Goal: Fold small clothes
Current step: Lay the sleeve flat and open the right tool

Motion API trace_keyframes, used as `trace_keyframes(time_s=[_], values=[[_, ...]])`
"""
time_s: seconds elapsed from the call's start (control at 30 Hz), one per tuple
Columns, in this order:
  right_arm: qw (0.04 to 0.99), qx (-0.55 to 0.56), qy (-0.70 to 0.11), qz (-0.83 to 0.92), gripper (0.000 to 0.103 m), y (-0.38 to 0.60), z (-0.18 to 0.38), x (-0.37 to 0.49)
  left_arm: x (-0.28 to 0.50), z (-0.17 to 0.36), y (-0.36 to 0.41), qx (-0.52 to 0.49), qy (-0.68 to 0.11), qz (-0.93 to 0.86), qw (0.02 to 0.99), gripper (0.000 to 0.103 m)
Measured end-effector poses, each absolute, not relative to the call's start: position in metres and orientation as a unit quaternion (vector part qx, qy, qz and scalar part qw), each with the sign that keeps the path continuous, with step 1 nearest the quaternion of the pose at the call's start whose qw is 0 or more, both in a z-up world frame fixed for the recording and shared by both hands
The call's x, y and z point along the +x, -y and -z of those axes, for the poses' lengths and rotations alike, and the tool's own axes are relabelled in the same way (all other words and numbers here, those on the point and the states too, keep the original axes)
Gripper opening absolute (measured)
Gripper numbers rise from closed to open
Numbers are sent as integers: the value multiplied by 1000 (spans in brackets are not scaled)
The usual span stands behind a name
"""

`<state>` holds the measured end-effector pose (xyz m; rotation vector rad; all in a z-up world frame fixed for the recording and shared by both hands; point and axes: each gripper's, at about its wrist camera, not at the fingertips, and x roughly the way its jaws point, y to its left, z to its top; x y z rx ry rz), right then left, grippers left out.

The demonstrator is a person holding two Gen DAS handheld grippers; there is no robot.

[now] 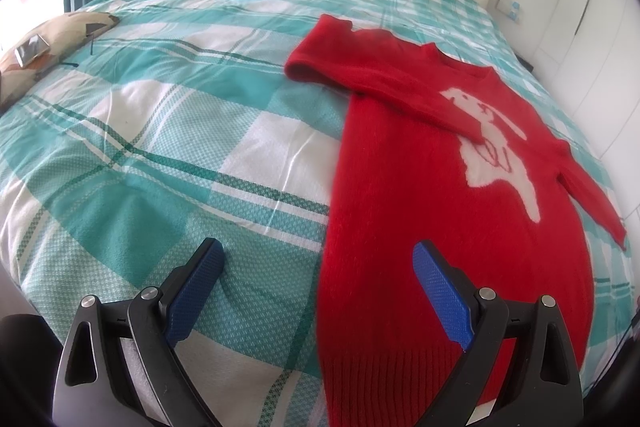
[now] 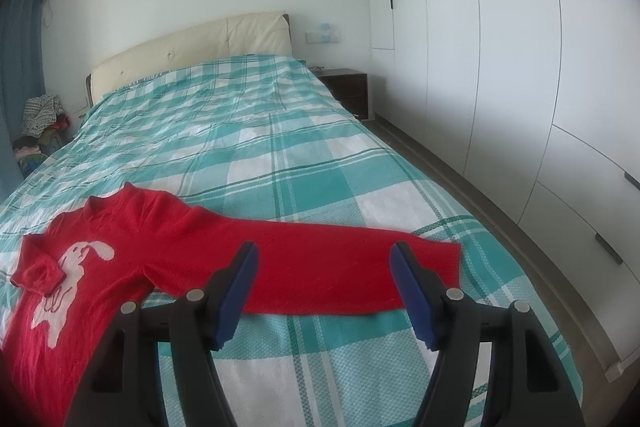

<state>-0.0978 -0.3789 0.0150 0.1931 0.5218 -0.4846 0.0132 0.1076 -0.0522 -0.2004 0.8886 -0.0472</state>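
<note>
My right gripper (image 2: 324, 279) stands wide open and empty, right over the red sweater's (image 2: 120, 267) outstretched sleeve (image 2: 340, 275), which runs crosswise out from the body on the checked bedspread (image 2: 280, 147). My left gripper (image 1: 316, 287) (also agape, holding nothing) straddles the hem edge. The right is nearer that sleeve, which I judge gets folded inward next.
</note>
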Motion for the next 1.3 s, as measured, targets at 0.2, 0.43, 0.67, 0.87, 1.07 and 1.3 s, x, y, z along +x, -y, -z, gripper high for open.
trace_keyframes(time_s=[0.2,0.43,0.67,0.87,1.07,1.3], values=[[935,91,-256,229,68,374,-14,-97,14,52,-107,-96,-429,22,898,97],[937,84,-259,220,68,368,-13,-95,14,52,-106,-96,-430,22,898,97],[938,81,-261,214,68,365,-12,-94,14,52,-105,-94,-431,22,897,97],[938,78,-264,210,68,363,-10,-92,14,52,-104,-93,-431,21,897,97],[938,76,-266,207,68,362,-10,-91,15,52,-103,-93,-431,21,897,97],[939,86,-265,202,68,363,-9,-90,-4,33,-117,-125,-419,44,898,97]])
